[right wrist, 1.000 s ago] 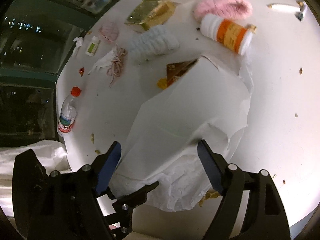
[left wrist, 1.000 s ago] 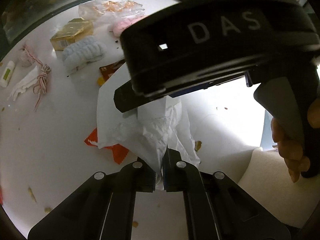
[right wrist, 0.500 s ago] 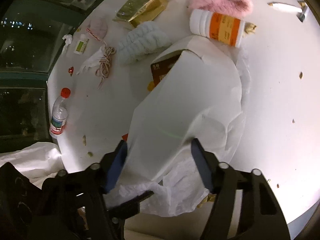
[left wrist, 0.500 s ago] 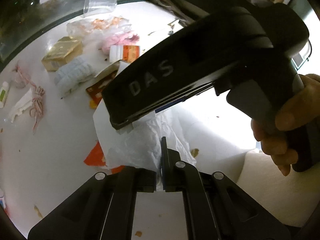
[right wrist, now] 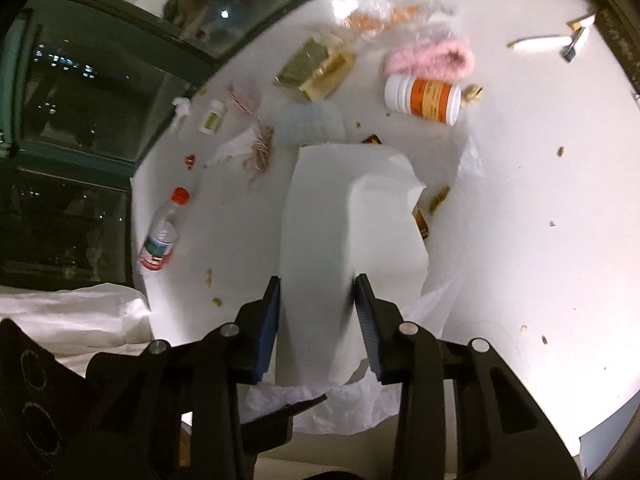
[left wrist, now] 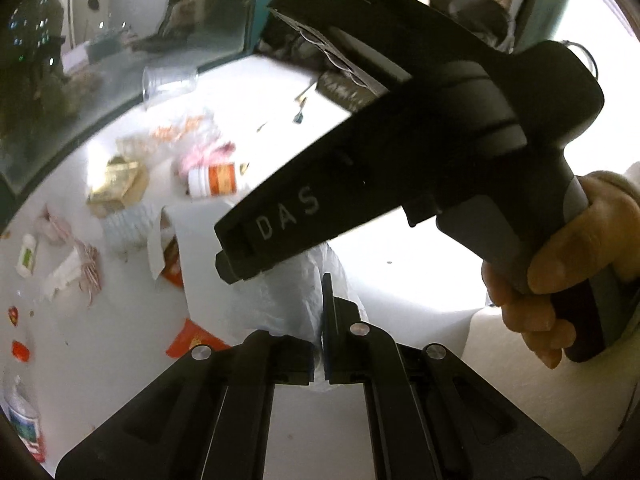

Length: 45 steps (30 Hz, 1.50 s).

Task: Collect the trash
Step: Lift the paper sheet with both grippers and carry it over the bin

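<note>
A white, glossy table (right wrist: 540, 208), speckled with crumbs, runs up to a dark window with teal frames. Nearest the cameras is a thin, crinkled translucent plastic bag (left wrist: 288, 292), and it serves as the landmark here. The left gripper (left wrist: 320, 354) is clenched on the bag's edge, its black fingers pressed together with the film bunched between them. Just beyond that edge, the right gripper (right wrist: 316, 320) has its jaws around a stiff, smooth white paper bag (right wrist: 344, 216) (folded, boxy, with a torn upper lip) that lies over the plastic; these jaws have just been closing, and the blue pads touch the paper's two sides. In the left wrist view the right gripper's matte black body stands above the plastic bag, gripped by a person's hand (left wrist: 560, 272).

Past the bags' far end lies a white cylindrical pill bottle (right wrist: 424, 98) with an orange label, on its side. Beyond it sits a fluffy pink bundle (right wrist: 432, 58), and beside that a shiny gold foil carton (right wrist: 320, 68). Left of the bags lie a tangle of red-and-white twine (right wrist: 260, 148) and a small clear water bottle (right wrist: 162, 236) with a red cap. Farthest off, at the window, a clear plastic cup (left wrist: 168, 82) lies tipped over.
</note>
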Motion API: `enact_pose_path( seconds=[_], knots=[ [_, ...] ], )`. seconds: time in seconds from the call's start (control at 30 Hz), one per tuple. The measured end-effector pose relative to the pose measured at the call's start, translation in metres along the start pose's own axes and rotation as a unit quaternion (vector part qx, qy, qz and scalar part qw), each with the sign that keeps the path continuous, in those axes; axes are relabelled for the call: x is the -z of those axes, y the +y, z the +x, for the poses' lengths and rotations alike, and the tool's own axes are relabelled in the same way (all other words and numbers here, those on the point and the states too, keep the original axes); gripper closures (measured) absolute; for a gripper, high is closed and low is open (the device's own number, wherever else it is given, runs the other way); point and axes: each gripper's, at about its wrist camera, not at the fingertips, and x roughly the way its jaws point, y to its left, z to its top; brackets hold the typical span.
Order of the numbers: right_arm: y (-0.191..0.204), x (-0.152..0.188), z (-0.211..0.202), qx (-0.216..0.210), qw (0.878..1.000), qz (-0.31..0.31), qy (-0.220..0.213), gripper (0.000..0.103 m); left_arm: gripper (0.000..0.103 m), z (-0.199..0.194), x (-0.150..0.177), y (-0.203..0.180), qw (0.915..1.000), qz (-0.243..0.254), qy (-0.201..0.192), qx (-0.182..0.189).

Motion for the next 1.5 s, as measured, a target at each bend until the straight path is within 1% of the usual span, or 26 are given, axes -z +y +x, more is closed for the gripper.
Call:
enact_pose_path(
  seconds=[0.17, 0.37, 0.47, 0.57, 0.7, 0.83, 0.87, 0.93, 1.0, 1.07, 1.13, 1.17, 1.2, 1.27, 1.3, 1.33, 1.37, 1.43, 1.5],
  knots=[
    [-0.005, 0.025, -0.036, -0.012, 0.999, 0.011, -0.043, 0.067, 0.102, -0.015, -0.003, -0.032, 0.9990, 0.041, -0.017, -0.003],
    [-0.016, 0.056, -0.075, -0.028, 0.995, 0.027, -0.091, 0.068, 0.102, -0.028, -0.009, -0.070, 0.9959, 0.087, -0.026, -0.003],
    [-0.025, 0.067, -0.092, -0.033, 0.992, 0.036, -0.113, 0.068, 0.102, -0.026, -0.014, -0.083, 0.9946, 0.100, -0.029, -0.001],
    [-0.037, 0.078, -0.109, -0.037, 0.989, 0.045, -0.133, 0.068, 0.102, -0.027, -0.020, -0.103, 0.9931, 0.113, -0.031, 0.004],
    [-0.056, 0.097, -0.136, -0.036, 0.985, 0.057, -0.160, 0.068, 0.102, -0.025, -0.032, -0.136, 0.9903, 0.133, -0.033, 0.022],
    [-0.081, 0.118, -0.168, -0.024, 0.978, 0.077, -0.193, 0.068, 0.102, -0.015, -0.049, -0.176, 0.9835, 0.171, -0.039, 0.045],
    [-0.094, 0.127, -0.182, -0.019, 0.974, 0.088, -0.206, 0.068, 0.102, -0.011, -0.053, -0.185, 0.9816, 0.179, -0.040, 0.052],
    [-0.108, 0.137, -0.196, -0.014, 0.970, 0.104, -0.220, 0.068, 0.102, -0.004, -0.065, -0.212, 0.9762, 0.201, -0.041, 0.069],
    [-0.128, 0.152, -0.220, -0.004, 0.963, 0.122, -0.239, 0.068, 0.102, 0.001, -0.075, -0.236, 0.9703, 0.221, -0.045, 0.087],
    [-0.142, 0.167, -0.241, 0.013, 0.957, 0.132, -0.258, 0.068, 0.102, 0.005, -0.084, -0.261, 0.9633, 0.240, -0.052, 0.109],
    [-0.156, 0.183, -0.258, 0.028, 0.950, 0.146, -0.274, 0.068, 0.102, 0.010, -0.093, -0.290, 0.9543, 0.261, -0.059, 0.133],
    [-0.166, 0.193, -0.270, 0.035, 0.946, 0.156, -0.283, 0.068, 0.102, 0.013, -0.097, -0.308, 0.9481, 0.276, -0.063, 0.145],
    [-0.174, 0.203, -0.279, 0.042, 0.941, 0.165, -0.291, 0.068, 0.102, 0.014, -0.098, -0.320, 0.9440, 0.285, -0.066, 0.152],
    [-0.188, 0.221, -0.297, 0.057, 0.932, 0.182, -0.307, 0.068, 0.102, 0.019, -0.105, -0.352, 0.9316, 0.309, -0.071, 0.177],
    [-0.197, 0.232, -0.308, 0.064, 0.927, 0.191, -0.316, 0.068, 0.102, 0.020, -0.106, -0.363, 0.9275, 0.317, -0.073, 0.185],
    [-0.203, 0.240, -0.315, 0.069, 0.923, 0.199, -0.323, 0.068, 0.102, 0.022, -0.107, -0.373, 0.9215, 0.327, -0.075, 0.195],
    [-0.212, 0.254, -0.328, 0.078, 0.914, 0.213, -0.336, 0.068, 0.102, 0.024, -0.109, -0.387, 0.9144, 0.339, -0.077, 0.207],
    [-0.223, 0.268, -0.340, 0.086, 0.905, 0.227, -0.348, 0.068, 0.102, 0.026, -0.110, -0.407, 0.9036, 0.356, -0.079, 0.224],
    [-0.240, 0.289, -0.358, 0.099, 0.892, 0.249, -0.364, 0.068, 0.102, 0.032, -0.113, -0.429, 0.8919, 0.373, -0.079, 0.243]
  ],
)
